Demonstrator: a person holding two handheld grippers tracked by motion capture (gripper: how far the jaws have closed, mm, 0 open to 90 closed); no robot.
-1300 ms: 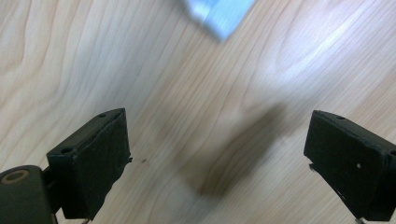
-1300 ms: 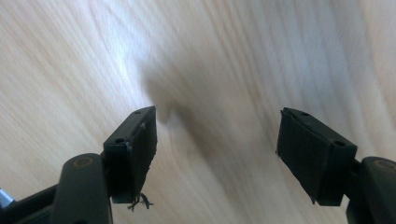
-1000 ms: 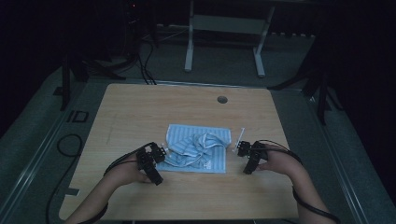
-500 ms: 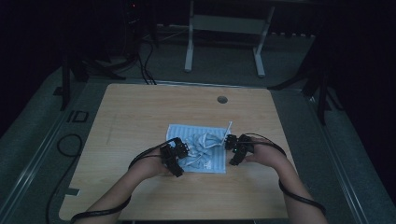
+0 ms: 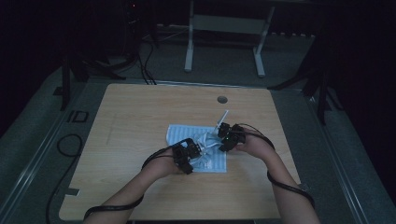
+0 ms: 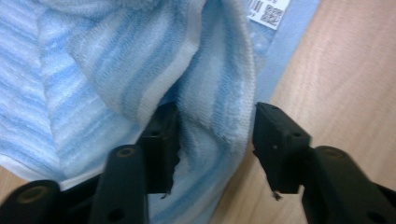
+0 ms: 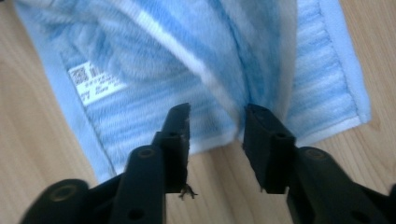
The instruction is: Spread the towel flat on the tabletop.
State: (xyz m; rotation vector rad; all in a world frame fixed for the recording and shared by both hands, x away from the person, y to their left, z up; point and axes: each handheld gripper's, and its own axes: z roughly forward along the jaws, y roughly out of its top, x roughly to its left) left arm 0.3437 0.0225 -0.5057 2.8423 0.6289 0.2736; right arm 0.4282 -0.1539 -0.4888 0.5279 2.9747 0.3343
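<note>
Light: dim room, far edges fading to black.
Desk: light wood-grain desk (image 5: 140,116) with rounded corners, at the centre of the high view.
Desk detail: round grommet hole (image 5: 222,99) near the desk's far edge, at 12 o'clock.
Floor: grey carpet (image 5: 299,60) around the desk.
Furniture: white metal table frame (image 5: 224,28) at 12 o'clock, beyond the desk.
Cables: black cable loop (image 5: 65,144) on the floor at 9 o'clock.
</note>
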